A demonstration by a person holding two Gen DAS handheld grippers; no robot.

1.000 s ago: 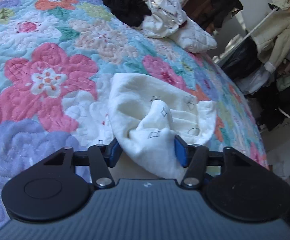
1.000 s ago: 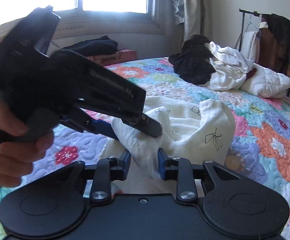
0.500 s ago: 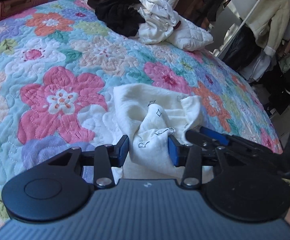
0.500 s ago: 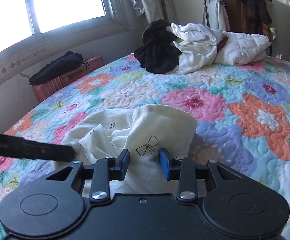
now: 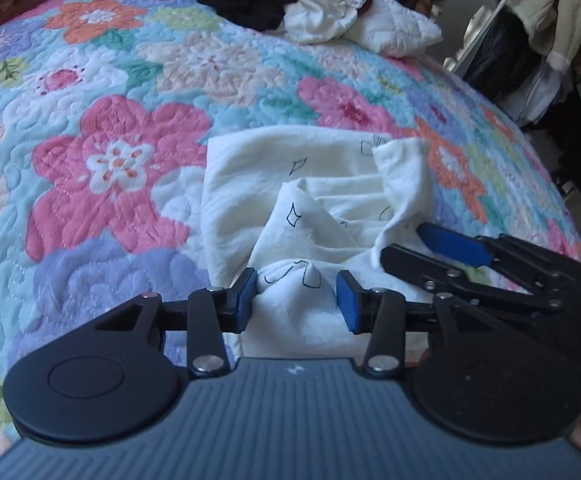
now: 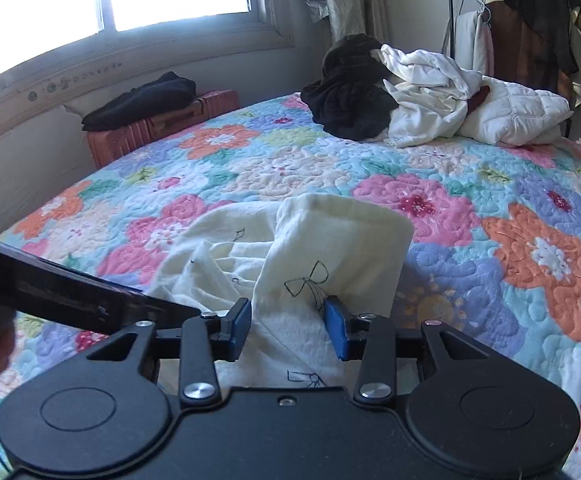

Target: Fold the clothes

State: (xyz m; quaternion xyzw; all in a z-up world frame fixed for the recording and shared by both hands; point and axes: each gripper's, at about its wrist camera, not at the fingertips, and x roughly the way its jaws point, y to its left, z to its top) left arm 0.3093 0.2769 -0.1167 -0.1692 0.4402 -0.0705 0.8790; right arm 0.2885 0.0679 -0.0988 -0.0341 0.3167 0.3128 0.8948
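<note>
- Your cream garment (image 5: 330, 184) is lying bunched up on the floral quilt (image 5: 122, 168) of the bed, pretty much dead centre in both wrist views.
- Your left gripper (image 5: 297, 295) has its fingers spread wide, with a hump of the cloth sitting between the blue pads; can't tell if it's pinched.
- Your right gripper (image 6: 287, 323) looks the same: wide fingers, fabric between them.
- The clothes pile (image 6: 390, 96) sits up at 12 o'clock, well apart.
</note>
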